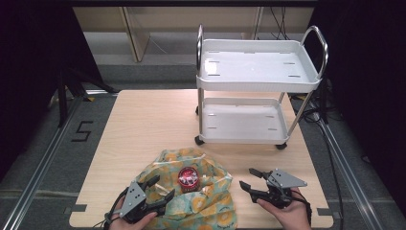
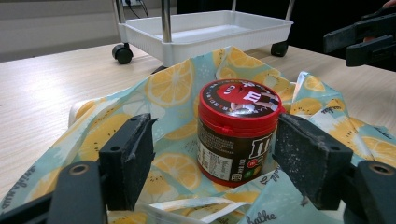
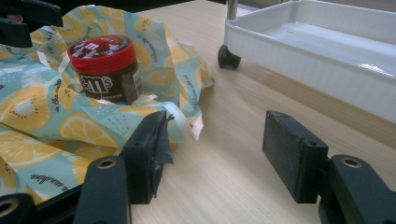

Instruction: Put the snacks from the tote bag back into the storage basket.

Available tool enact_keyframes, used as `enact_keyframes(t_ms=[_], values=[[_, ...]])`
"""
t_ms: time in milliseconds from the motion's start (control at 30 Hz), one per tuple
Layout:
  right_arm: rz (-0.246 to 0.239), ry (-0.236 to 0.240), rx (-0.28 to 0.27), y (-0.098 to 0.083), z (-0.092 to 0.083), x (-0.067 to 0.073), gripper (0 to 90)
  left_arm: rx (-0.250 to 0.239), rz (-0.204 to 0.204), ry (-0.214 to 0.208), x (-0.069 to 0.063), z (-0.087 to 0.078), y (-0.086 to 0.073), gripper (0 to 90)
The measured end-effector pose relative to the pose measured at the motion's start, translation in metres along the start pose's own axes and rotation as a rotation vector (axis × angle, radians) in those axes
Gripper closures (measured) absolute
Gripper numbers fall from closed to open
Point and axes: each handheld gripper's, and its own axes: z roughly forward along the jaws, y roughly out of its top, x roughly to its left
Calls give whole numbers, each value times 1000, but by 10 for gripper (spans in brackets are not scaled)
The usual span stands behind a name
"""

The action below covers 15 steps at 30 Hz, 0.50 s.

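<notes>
As things stand: the work looks barely begun, with nothing lifted and nothing on the cart
Left claw (image 1: pixel 162 188): jaws wide and empty, hovering over the near-left part of the bag; in the left gripper view the jar stands ahead between the two pads, apart from both
Bag (image 1: pixel 210 203): lemon-print, lying crumpled and open on the near edge of the counter (image 1: pixel 143 124)
Jar (image 1: pixel 188 178): red-lidded sweets jar, upright in the middle of the bag, lid on
Right claw (image 1: pixel 247 178): jaws apart with nothing between them, over bare counter just right of the bag
Cart (image 1: pixel 258 87): white, two trays, at the far right of the counter, well apart from the jar
Left to do, I'd judge: close on the jar, lift it out of the bag, and probably carry it to a tray
Hard to make out: the jar's foot is sunk in folds, the bag's near end and both forearms are cut off at the high view's bottom edge, and I cannot tell whether the bag hides anything else
</notes>
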Motion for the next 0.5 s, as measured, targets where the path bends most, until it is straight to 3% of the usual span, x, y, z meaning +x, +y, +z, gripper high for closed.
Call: enact_keyframes(t_ms=[33,233,300,367,433,500], values=[[-40,0,-14,1,2,-2,410,-1,-7,2,0,0,0,279],[-30,12,-22,6,1,2,406,18,-7,13,-1,-1,0,271],[-52,15,-54,14,1,3,405,3,2,7,0,0,0,268],[-43,23,-69,15,3,4,404,4,0,8,1,0,0,267],[-64,51,-54,21,5,7,402,-5,-13,5,0,1,-1,265],[-42,54,-53,22,6,9,401,20,-9,19,0,-1,0,264]])
